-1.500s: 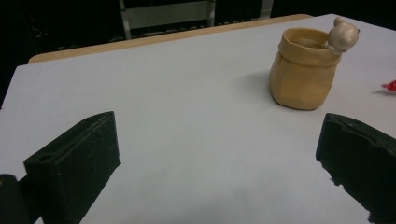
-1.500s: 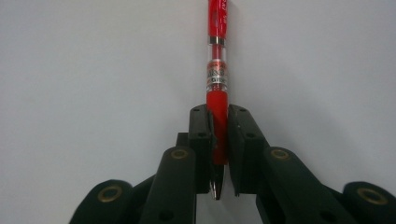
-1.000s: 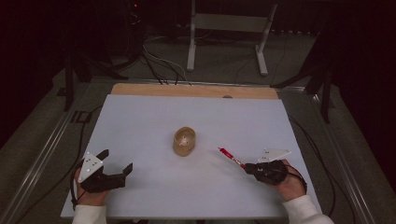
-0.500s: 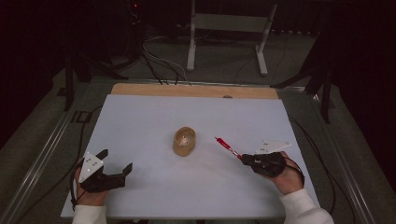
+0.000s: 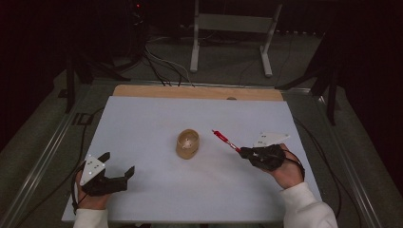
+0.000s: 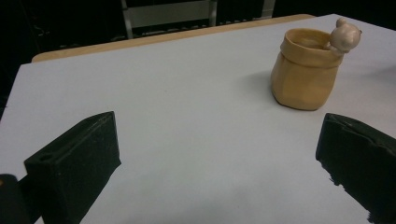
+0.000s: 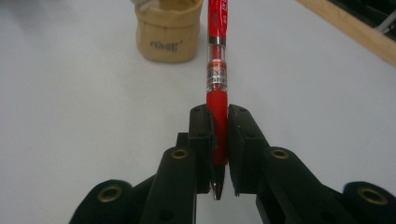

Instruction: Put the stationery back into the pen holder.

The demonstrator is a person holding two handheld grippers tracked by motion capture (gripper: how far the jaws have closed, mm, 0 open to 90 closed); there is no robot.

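A tan sack-shaped pen cup (image 5: pixel 187 143) with a small bear figure on its rim stands upright at the middle of the white table (image 5: pixel 142 123). It also appears in the left gripper view (image 6: pixel 306 70) and the right gripper view (image 7: pixel 169 30). My right gripper (image 5: pixel 248 152) is shut on a red pen (image 5: pixel 225 140), which points up and left toward the cup; the pen (image 7: pixel 217 70) sticks out between the jaws, its tip near the cup's right side. My left gripper (image 5: pixel 119 168) rests open near the front left, with nothing between its jaws.
A wooden strip (image 5: pixel 199 92) runs along the table's far edge. Beyond it stand a metal frame (image 5: pixel 233 28) and cables on the floor (image 5: pixel 161 61). Metal rails flank the table on both sides.
My right gripper has carried the red pen up and to the left, closer to the cup. The left gripper has stayed still.
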